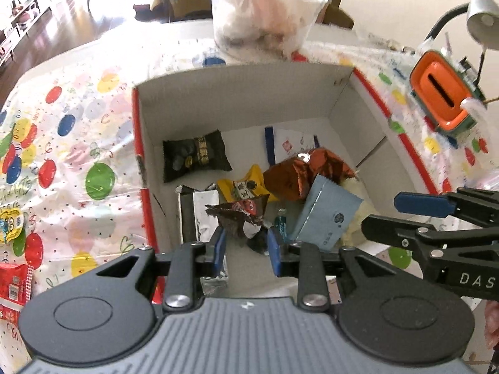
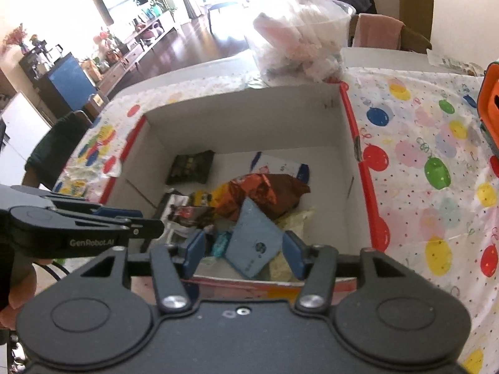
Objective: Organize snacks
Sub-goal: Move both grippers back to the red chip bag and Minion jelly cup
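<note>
A white cardboard box with red rims (image 1: 237, 99) (image 2: 243, 124) stands on the balloon-print tablecloth and holds several snack packets: a black one (image 1: 195, 154) (image 2: 191, 166), a yellow one (image 1: 244, 188), a copper foil bag (image 1: 304, 173) (image 2: 265, 190), a grey-blue sachet (image 1: 324, 215) (image 2: 254, 243), a silver packet (image 1: 199, 215) and a dark wrapper (image 1: 246, 215). My left gripper (image 1: 246, 247) is open and empty above the box's near edge. My right gripper (image 2: 244, 249) is open and empty, hovering over the grey-blue sachet. Each gripper shows in the other's view (image 1: 427, 215) (image 2: 93, 221).
A clear plastic bag of items (image 1: 265, 12) (image 2: 299, 43) sits behind the box. An orange and green container (image 1: 443, 93) and a white lamp (image 1: 483, 15) stand at the right. A red packet (image 1: 12, 283) and a yellow packet (image 1: 9, 222) lie on the cloth at the left.
</note>
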{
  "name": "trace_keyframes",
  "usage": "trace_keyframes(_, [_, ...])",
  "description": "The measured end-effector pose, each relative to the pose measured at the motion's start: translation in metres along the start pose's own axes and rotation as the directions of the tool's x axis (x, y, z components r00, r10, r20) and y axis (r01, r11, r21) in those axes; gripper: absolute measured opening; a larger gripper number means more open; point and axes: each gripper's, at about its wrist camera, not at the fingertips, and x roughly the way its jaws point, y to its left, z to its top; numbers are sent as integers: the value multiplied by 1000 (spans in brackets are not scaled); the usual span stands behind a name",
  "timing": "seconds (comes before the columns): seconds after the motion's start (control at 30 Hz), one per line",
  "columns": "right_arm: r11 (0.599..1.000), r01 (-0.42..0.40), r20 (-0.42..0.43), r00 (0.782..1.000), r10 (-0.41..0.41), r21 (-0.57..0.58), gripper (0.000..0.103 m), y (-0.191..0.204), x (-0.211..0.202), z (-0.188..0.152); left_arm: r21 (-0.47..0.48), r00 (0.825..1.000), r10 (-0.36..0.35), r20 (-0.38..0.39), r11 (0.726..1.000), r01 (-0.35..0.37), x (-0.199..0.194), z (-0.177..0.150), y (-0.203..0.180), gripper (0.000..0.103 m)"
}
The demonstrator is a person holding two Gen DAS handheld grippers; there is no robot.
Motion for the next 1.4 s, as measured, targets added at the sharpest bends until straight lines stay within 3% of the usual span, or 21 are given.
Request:
trace_keyframes(0.03, [1000, -8, 6, 1000, 8, -5, 58, 3, -3, 0, -3, 1000, -2, 14, 1000, 2, -5, -2, 1, 31])
trace_keyframes(0.17, [998, -53, 30, 998, 54, -17, 63, 14, -14, 0, -37, 996, -10, 87, 999, 13, -28, -10, 12, 63])
trace_keyframes(0.23, [997, -66, 43, 997, 67, -29, 64, 21, -18, 1, -54, 993, -7, 115, 998, 14, -40, -14, 18, 64])
trace_keyframes(0.4, [992, -94, 77, 992, 101, -86, 79, 45, -25, 3, -77, 982, 25, 187, 997, -11, -66, -25, 34, 70])
trace_keyframes(0.5, [987, -108, 88, 989, 119, -121, 82, 60, -26, 5, -89, 972, 52, 231, 995, -32, -81, -34, 47, 72])
trace_keyframes(0.9, [956, -163, 93, 977, 191, -244, 101, 136, -8, 10, -180, 929, 175, 326, 976, -121, -124, -72, 120, 81])
trace_keyframes(1.3, [907, -239, 16, 965, 261, -347, 103, 229, 36, 7, -279, 906, 230, 355, 951, -133, -149, -106, 228, 85])
trace_keyframes(1.4, [882, -268, -18, 959, 284, -387, 103, 256, 52, 3, -283, 910, 238, 339, 948, -143, -149, -111, 256, 86])
